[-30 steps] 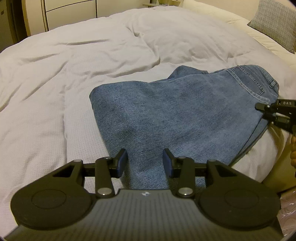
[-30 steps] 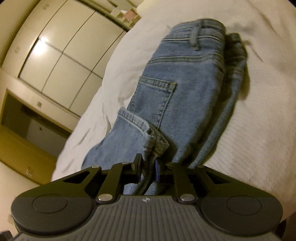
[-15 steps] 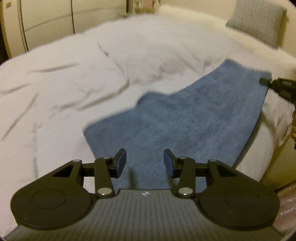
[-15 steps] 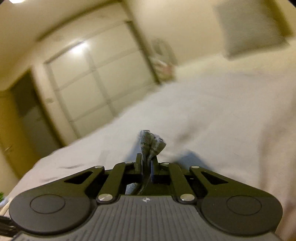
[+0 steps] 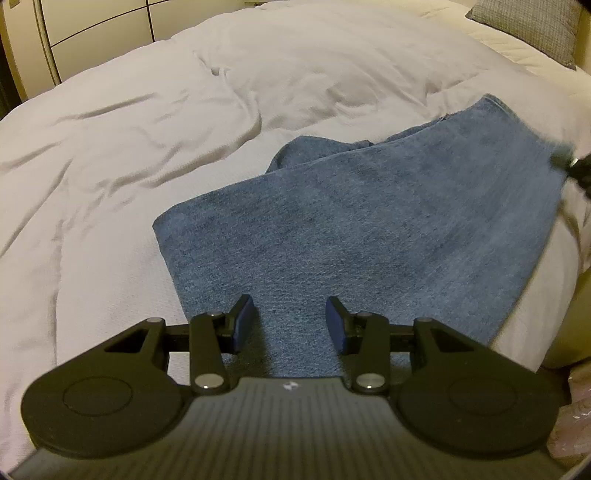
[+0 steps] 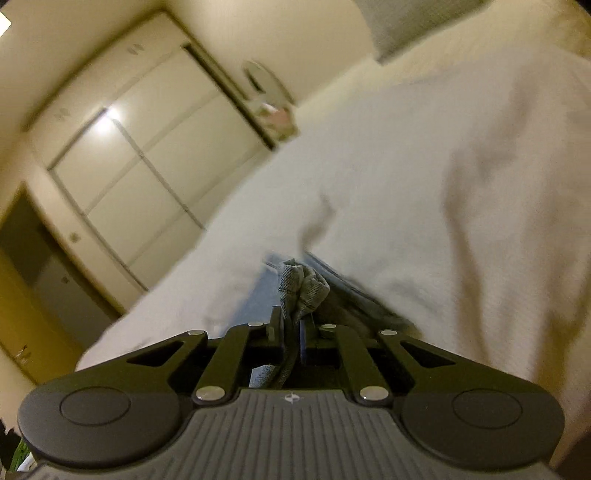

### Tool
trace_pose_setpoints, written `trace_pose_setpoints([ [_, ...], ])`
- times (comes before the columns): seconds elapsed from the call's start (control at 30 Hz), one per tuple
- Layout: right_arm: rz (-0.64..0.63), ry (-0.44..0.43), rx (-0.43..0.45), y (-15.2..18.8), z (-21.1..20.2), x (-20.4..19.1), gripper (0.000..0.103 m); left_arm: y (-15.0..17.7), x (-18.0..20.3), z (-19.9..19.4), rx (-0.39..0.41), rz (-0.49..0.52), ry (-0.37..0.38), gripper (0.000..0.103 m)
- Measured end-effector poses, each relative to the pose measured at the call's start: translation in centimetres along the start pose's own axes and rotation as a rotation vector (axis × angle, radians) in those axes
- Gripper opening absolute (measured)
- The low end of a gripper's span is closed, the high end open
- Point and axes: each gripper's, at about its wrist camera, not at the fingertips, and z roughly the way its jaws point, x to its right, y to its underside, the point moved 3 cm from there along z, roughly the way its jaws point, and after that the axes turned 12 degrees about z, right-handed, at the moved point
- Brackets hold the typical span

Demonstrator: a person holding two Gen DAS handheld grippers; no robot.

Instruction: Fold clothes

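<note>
A pair of blue jeans [image 5: 369, 221] lies folded across the white duvet [image 5: 147, 129], in the middle and right of the left wrist view. My left gripper [image 5: 290, 319] is open and empty, low over the near end of the jeans. My right gripper [image 6: 291, 328] is shut on a bunched edge of the jeans [image 6: 303, 288]. It also shows at the far right edge of the left wrist view [image 5: 576, 166], at the jeans' far corner. The right wrist view is blurred and shows little of the denim.
A grey pillow [image 5: 532, 26] lies at the back right of the bed. White wardrobe doors [image 6: 147, 158] and a dark doorway [image 6: 33, 251] stand beyond the bed. The bed's edge drops off at the right [image 5: 554, 332].
My right gripper has carried the jeans' end over the waistband, which is now covered by a plain denim layer. The left gripper has stayed open over the near end.
</note>
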Motion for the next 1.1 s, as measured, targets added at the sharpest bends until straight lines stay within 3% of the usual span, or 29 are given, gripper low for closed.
trace_pose_setpoints([
  [0.1,0.042,0.054,-0.048,0.2,1.7,1.9,0.003,0.2,0.0,-0.5,0.002,0.003,-0.005,0.038],
  [0.17,0.006,0.098,-0.01,0.0,0.6,0.8,0.021,0.6,-0.2,-1.0,0.002,-0.003,-0.007,0.038],
  [0.2,-0.041,0.138,0.034,0.1,-0.1,-0.1,0.036,0.9,-0.3,-1.2,0.003,-0.009,-0.005,0.038],
  [0.23,-0.093,0.182,0.083,0.2,-0.9,-1.2,0.036,1.2,-0.4,-1.4,0.004,-0.014,-0.002,0.038],
  [0.33,-0.21,0.194,0.124,1.3,-2.0,-2.9,0.036,1.8,-0.6,-1.7,0.007,-0.018,0.001,0.038],
  [0.5,-0.265,0.279,-0.025,2.5,1.5,-1.3,0.038,2.1,-0.3,-2.0,-0.025,-0.018,-0.047,0.037],
  [0.67,-0.231,0.212,-0.002,3.1,-1.6,-3.6,0.039,3.2,-0.4,-3.7,-0.047,-0.035,-0.079,0.037],
  [0.8,-0.243,0.164,-0.069,5.8,-2.8,-5.6,0.049,4.6,-0.3,-5.0,-0.049,-0.052,-0.091,0.038],
  [0.97,-0.251,0.134,-0.161,9.7,-4.1,-7.3,0.051,6.4,-0.9,-6.8,-0.035,-0.083,-0.081,0.038],
  [1.1,-0.334,0.104,-0.196,12.3,-5.6,-9.5,0.055,8.2,-1.6,-8.0,-0.019,-0.115,-0.066,0.038],
])
